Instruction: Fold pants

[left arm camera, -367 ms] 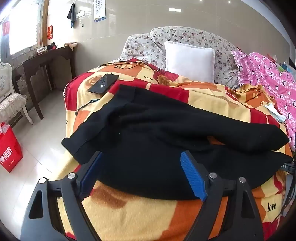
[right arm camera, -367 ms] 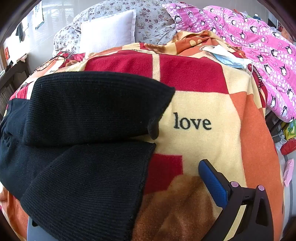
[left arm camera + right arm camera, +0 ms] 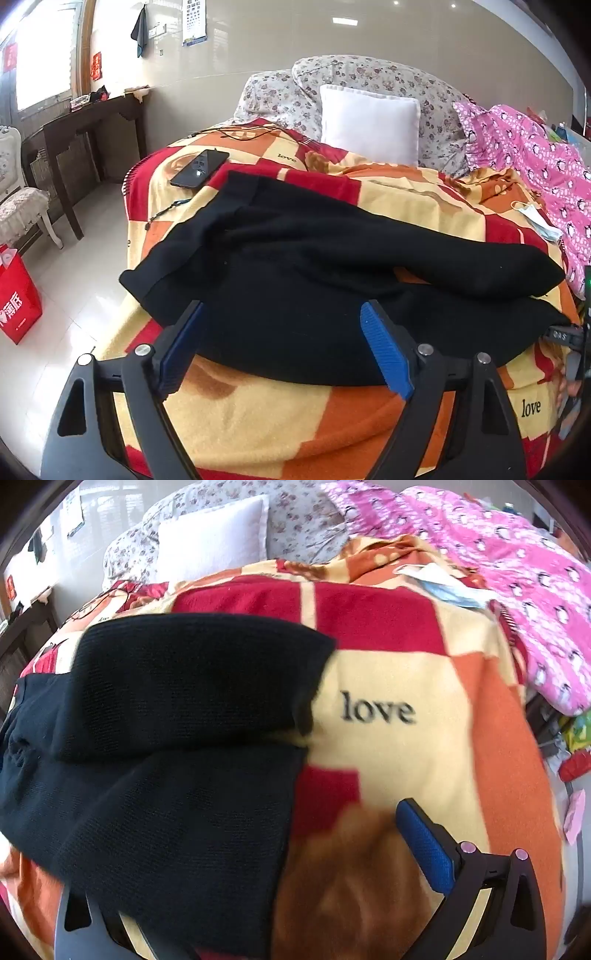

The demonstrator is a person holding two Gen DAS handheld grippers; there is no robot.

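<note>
Pants point(image 3: 314, 280) lie crumpled across the bed point(image 3: 258, 424), legs apart. My left tongs point(image 3: 284, 347) gape wide near the waist; right tongs point(image 3: 295, 867) look wide over a cuff, one finger hidden. A thin pinch would slip.

Black pants point(image 3: 166, 746) lie on the left of a checked blanket point(image 3: 491, 775), both leg ends pointing right, one leg behind the other. The right gripper point(image 3: 280, 867) is spread wide; the near leg's hem covers its left finger, the right finger point(image 3: 424, 845) over blanket.
</note>
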